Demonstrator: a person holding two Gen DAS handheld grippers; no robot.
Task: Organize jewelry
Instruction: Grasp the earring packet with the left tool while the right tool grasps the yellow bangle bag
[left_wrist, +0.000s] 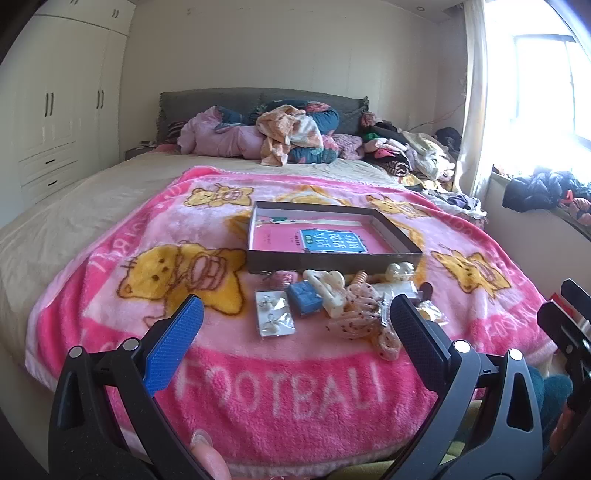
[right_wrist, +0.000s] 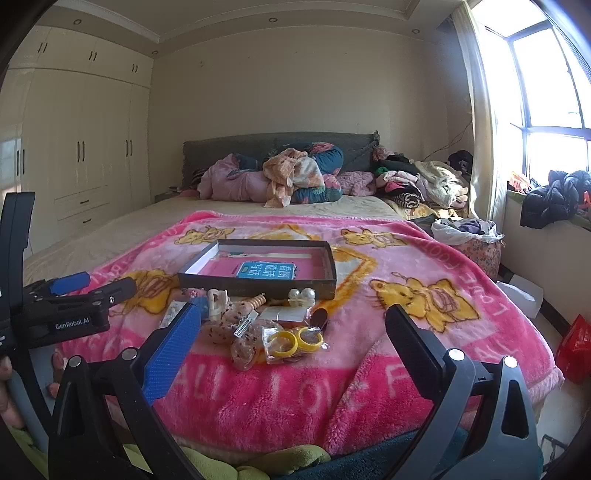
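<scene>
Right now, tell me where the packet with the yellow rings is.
In the right wrist view, the packet of yellow rings lies on the pink blanket, at the near edge of the jewelry pile, in front of the open box.

The right gripper (right_wrist: 291, 325) is in the foreground with its jaws spread wide, nothing between them, above the near edge of a pink blanket (right_wrist: 369, 369) spread on the bed (right_wrist: 110, 236). A shallow dark box (right_wrist: 258, 284) lies on the blanket, containing a pink sheet with a blue label (right_wrist: 265, 270). Just in front of the box lies a cluster of items: a clear bag holding yellow rings (right_wrist: 295, 341), a speckled fabric scrunchie (right_wrist: 225, 325), a cream claw clip (right_wrist: 216, 302), and a pearl piece (right_wrist: 302, 295) touching the box wall. The left gripper (right_wrist: 79, 286) enters from the left edge, near the cluster; its jaw state cannot be determined. Piled clothing (right_wrist: 295, 177) lies at the headboard.
</scene>
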